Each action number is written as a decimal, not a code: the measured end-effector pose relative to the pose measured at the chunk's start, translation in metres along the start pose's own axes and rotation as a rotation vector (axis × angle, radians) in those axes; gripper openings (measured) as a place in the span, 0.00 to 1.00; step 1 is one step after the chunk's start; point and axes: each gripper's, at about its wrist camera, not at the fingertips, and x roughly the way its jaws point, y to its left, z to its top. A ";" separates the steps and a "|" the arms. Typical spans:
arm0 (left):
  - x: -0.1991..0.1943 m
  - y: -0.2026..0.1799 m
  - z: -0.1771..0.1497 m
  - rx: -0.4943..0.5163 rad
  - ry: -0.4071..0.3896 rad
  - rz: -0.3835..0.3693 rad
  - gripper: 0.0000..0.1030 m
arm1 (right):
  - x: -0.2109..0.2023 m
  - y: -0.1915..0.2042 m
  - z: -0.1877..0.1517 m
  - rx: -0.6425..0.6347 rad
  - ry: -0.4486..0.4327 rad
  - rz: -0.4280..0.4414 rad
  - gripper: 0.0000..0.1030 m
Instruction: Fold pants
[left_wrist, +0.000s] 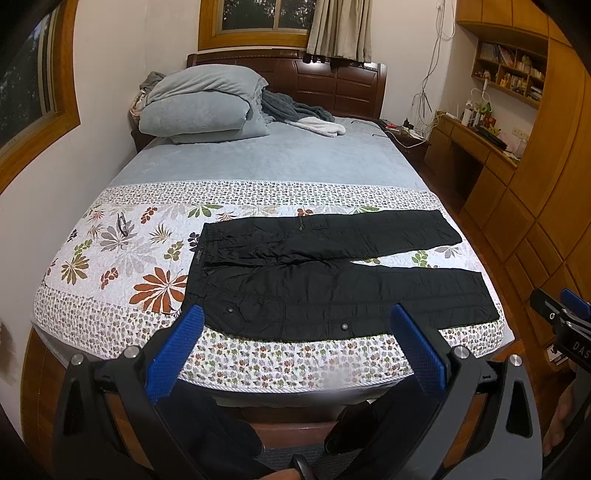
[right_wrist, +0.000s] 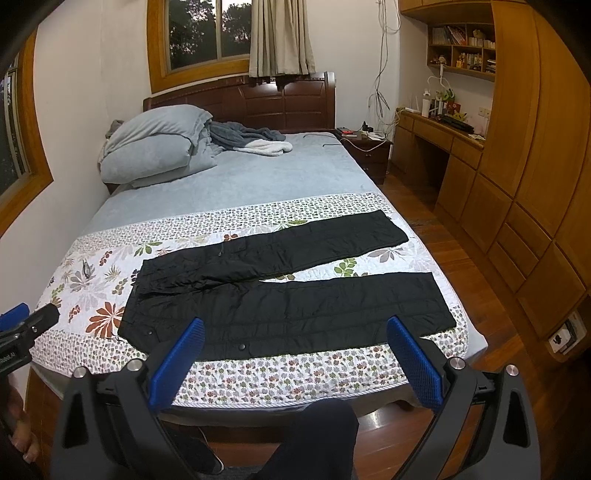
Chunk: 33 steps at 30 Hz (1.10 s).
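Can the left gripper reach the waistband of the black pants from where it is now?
Probably yes. The left gripper hangs open over the bed's near edge, and the waistband lies flat on the floral quilt with nothing on it or between it and the jaws.

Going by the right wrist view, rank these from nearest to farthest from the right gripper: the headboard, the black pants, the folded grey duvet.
1. Black pants: spread flat on the floral quilt just beyond the open right gripper.
2. Folded grey duvet: far left corner of the bed.
3. Headboard: behind the duvet, against the wall.
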 end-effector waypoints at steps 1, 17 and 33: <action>0.000 -0.001 0.000 0.001 0.000 0.000 0.97 | 0.000 0.000 0.000 0.000 0.000 0.000 0.97; 0.002 0.002 -0.002 -0.004 0.006 0.008 0.97 | 0.004 0.001 -0.001 0.002 0.014 0.004 0.97; 0.055 0.043 -0.011 -0.106 0.076 -0.144 0.97 | 0.048 -0.006 -0.007 0.052 0.077 0.098 0.97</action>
